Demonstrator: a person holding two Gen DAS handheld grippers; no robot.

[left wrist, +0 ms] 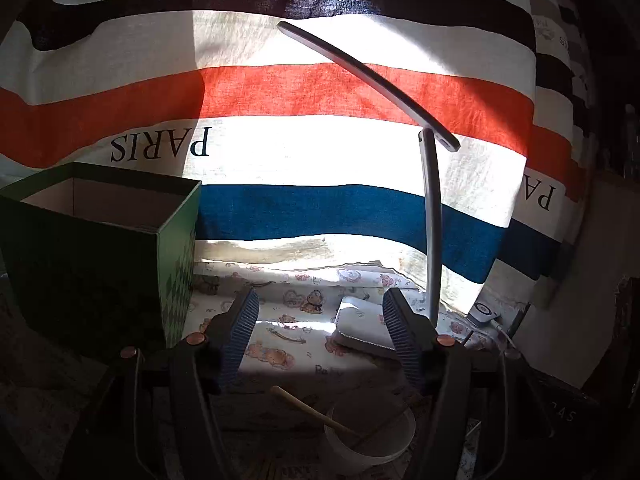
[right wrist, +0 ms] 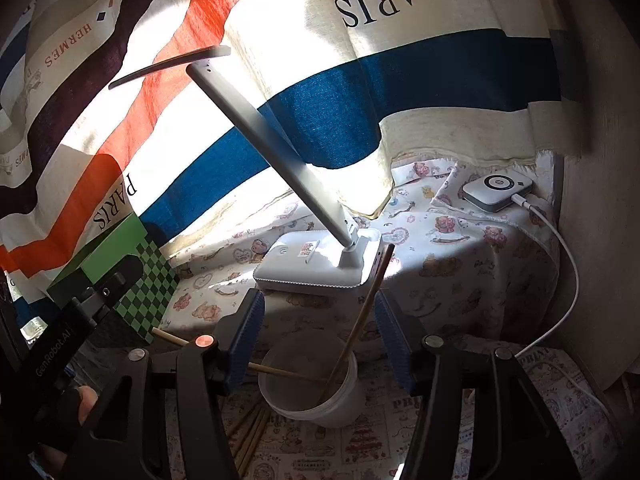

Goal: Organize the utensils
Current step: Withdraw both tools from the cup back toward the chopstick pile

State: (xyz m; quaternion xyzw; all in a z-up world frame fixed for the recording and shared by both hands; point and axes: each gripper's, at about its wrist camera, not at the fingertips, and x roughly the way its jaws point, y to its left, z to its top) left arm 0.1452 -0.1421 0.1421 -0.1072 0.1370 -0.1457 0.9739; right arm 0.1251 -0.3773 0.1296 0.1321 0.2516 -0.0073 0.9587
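A white cup (right wrist: 312, 384) stands on the printed cloth, low between my right gripper's (right wrist: 319, 298) two blue-padded fingers. The jaws are open and the pads touch nothing. One chopstick (right wrist: 366, 312) leans upright in the cup, close to the right finger. A second chopstick (right wrist: 280, 372) rests across the rim, pointing left. Several more chopsticks (right wrist: 248, 436) lie on the table left of the cup. In the left wrist view my left gripper (left wrist: 320, 296) is open and holds nothing, and the cup (left wrist: 372, 436) with a chopstick (left wrist: 308, 408) sits low between its fingers.
A green checkered box (left wrist: 100, 248) stands open-topped at the left. The white desk lamp (right wrist: 320, 264) is just beyond the cup, its arm slanting up left. A small white device (right wrist: 498, 192) with a cable lies at the far right. A striped curtain (left wrist: 320, 92) hangs behind.
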